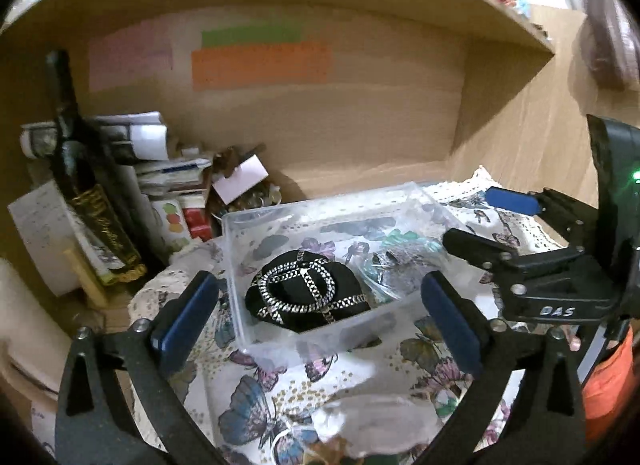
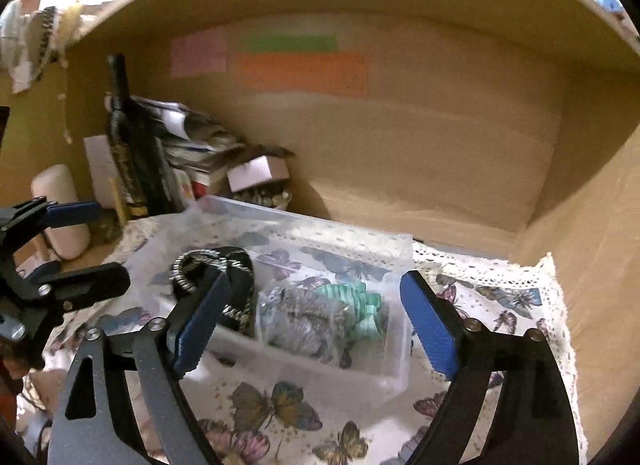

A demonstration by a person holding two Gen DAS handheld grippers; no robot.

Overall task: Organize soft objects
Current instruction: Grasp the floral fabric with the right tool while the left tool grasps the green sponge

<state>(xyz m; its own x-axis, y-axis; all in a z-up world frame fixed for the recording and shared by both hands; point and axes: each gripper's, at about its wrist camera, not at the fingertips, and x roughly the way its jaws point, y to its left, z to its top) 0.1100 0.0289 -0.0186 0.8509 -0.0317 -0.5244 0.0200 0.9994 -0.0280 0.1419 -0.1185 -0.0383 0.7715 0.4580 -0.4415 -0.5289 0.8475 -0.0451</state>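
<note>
Both grippers I hold are spread wide and empty, my left gripper (image 1: 320, 313) at the lower middle framing the clear box (image 1: 256, 221) where the black cap (image 1: 306, 291) lies left of the bagged green item (image 2: 352, 305), my right gripper (image 2: 316, 321) likewise.

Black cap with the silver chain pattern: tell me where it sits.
The black cap lies inside the clear plastic box, at its left end, beside the bagged green items.
</note>
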